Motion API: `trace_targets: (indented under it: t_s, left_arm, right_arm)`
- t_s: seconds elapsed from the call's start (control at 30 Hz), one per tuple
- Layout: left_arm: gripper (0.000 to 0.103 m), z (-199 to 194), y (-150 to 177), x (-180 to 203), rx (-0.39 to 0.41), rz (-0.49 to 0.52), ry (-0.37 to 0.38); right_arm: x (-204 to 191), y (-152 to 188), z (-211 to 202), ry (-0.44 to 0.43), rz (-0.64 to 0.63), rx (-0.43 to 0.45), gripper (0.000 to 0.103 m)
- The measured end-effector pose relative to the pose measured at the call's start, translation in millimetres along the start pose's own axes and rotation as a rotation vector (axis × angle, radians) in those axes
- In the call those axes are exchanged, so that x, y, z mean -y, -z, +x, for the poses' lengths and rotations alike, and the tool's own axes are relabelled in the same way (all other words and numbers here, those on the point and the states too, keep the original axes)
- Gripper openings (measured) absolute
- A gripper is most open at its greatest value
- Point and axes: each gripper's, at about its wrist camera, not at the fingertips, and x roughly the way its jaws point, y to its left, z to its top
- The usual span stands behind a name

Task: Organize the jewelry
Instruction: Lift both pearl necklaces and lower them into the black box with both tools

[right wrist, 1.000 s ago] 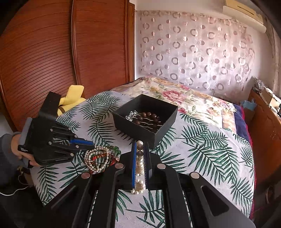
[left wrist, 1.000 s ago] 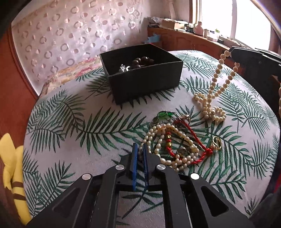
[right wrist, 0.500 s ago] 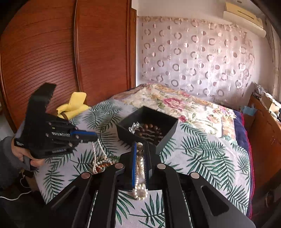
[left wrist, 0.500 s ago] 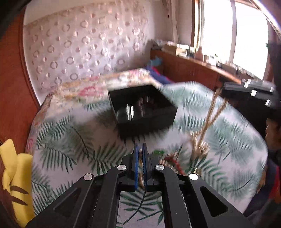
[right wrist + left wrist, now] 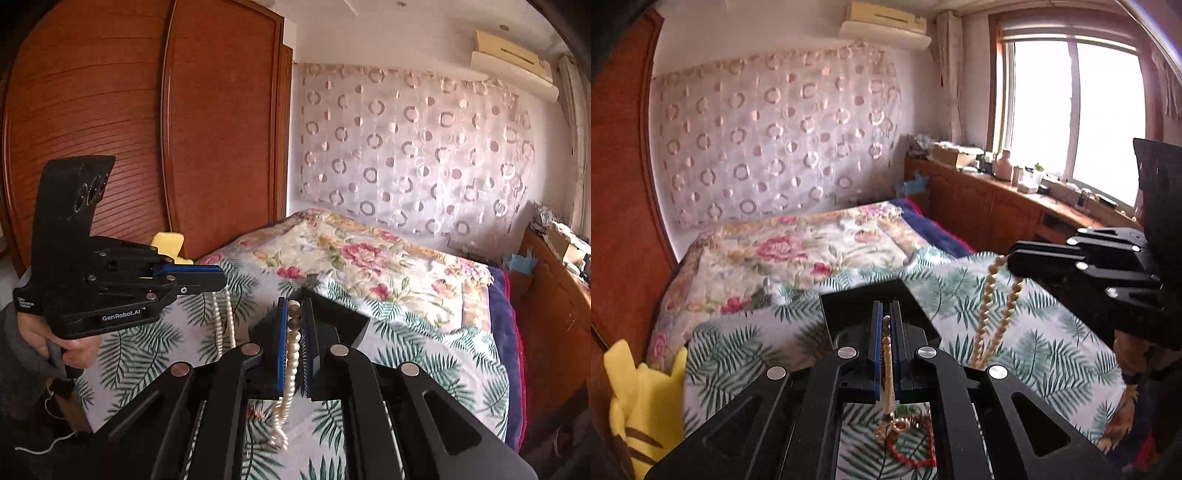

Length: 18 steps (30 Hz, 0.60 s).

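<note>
1. Left wrist view: the left gripper [image 5: 885, 325] is clamped shut on a pearl strand [image 5: 887, 354] that runs down between its blue pads. Below it hang tangled pieces, a red cord [image 5: 916, 448] and a gold ring [image 5: 899, 426] among them, so this pick seems to have dragged up a cluster, not one piece.
2. The black box [image 5: 864, 299] sits just beyond the fingertips on the palm-leaf cloth [image 5: 738, 350]. It is the likely drop point, which would explain holding the strand high enough to clear its wall.
3. At the right of this view the right gripper [image 5: 1015, 260] holds a second necklace [image 5: 991, 314], which hangs in two lines toward the cloth.
4. Against the earlier left views: the jewelry heap lay flat on the cloth then; now the strand is lifted, and the view takes in more of the wall and window.
5. Right wrist view: the right gripper [image 5: 294, 314] is closed on the pearl necklace [image 5: 291, 354], dark beads at the tip and the tail dangling free beneath.
6. The left gripper [image 5: 216, 278] appears at the left, held by a hand [image 5: 70, 341], with a looped pearl strand [image 5: 223, 321] hanging from it. The box [image 5: 332, 317] shows only as dark walls behind the fingers.
7. Against the earlier right views: the box's inside was visible then; now it is mostly hidden, and both strands hang off the cloth instead of pooling on it.
</note>
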Motion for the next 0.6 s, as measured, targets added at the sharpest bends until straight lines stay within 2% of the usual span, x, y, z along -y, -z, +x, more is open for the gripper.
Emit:
trace_targets:
  t_s: [0.37,0.6]
  left_arm:
    - [0.003,-5,-48,1,0.065,0.000,-0.017]
    - [0.003,3,-77,-4,0.078,-0.003,-0.036]
  right_arm:
    - [10,-42,9,0.041,-0.022,0.042,0.008]
    - [23,-67,18,0.066,-0.020,0.057,0.008]
